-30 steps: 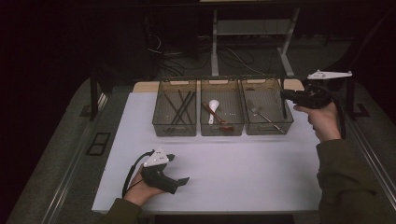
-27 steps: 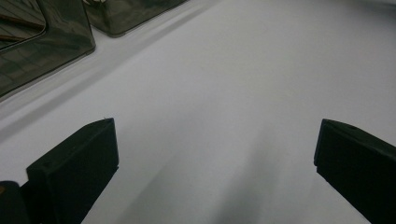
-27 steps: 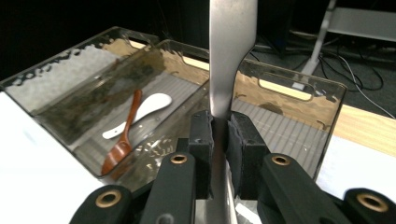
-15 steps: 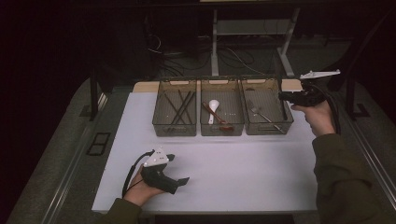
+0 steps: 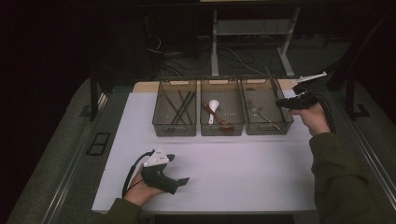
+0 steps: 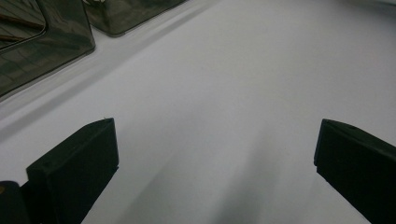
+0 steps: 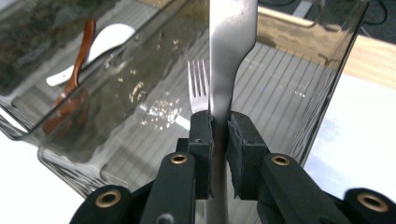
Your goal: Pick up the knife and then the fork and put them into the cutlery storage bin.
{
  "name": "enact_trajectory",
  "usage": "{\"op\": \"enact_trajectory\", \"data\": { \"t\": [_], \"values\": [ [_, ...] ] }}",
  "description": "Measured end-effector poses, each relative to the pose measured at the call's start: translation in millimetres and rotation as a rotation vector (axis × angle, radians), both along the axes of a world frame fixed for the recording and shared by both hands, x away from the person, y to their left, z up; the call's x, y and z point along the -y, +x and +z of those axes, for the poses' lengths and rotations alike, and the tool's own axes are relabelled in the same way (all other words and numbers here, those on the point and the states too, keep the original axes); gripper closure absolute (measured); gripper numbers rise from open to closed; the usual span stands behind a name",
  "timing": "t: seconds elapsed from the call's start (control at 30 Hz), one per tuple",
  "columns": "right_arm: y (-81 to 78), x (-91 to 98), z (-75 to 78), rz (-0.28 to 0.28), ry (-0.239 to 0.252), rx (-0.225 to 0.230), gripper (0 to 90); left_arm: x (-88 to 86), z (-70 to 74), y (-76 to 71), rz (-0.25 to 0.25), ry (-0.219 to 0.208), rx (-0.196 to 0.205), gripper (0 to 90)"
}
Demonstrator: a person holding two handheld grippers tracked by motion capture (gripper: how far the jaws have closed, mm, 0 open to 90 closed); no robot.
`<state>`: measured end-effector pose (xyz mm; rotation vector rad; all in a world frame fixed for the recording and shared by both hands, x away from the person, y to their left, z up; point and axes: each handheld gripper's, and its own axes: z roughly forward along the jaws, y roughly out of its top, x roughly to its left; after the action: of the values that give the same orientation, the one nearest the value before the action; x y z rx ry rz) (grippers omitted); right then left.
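The right gripper (image 7: 219, 123) is clamped on a metal knife (image 7: 232, 51) whose long axis runs straight out from the jaws over the rightmost of 3 bins (image 5: 267, 126), above the fork (image 7: 198, 86), while the left gripper (image 5: 180, 179) rests open on the table (image 5: 243, 172).

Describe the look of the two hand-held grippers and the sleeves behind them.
The left hand-held gripper has a black body, a pale three-cornered plate on top and a black cable looping behind. The right hand-held gripper is black too, with the same pale plate; its dark jaws carry brass-coloured rivets. Both sleeves are dark olive green.
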<state>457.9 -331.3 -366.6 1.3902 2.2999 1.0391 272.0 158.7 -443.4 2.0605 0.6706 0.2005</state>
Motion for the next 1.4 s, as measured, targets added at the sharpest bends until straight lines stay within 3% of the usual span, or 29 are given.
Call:
{"op": "enact_trajectory", "data": {
  "t": [0.33,1.07,1.2,1.4],
  "values": [
    [8.6,-5.0,-12.6,0.02,-0.049,-0.09,79.4,0.4,-0.3,0.0,-0.001,0.002,0.0,0.0],
    [25.8,-35.7,-30.8,0.069,-0.207,-0.166,78.4,1.5,-0.4,-0.4,-0.007,0.005,-0.002,0.0],
    [27.3,-37.4,-33.6,0.046,-0.192,-0.182,73.4,1.5,-0.5,-0.5,-0.008,0.006,-0.002,0.0],
    [24.4,-34.5,-28.8,0.038,-0.167,-0.154,61.7,1.8,-0.4,-0.7,-0.009,0.008,-0.002,0.0]
  ]
}}
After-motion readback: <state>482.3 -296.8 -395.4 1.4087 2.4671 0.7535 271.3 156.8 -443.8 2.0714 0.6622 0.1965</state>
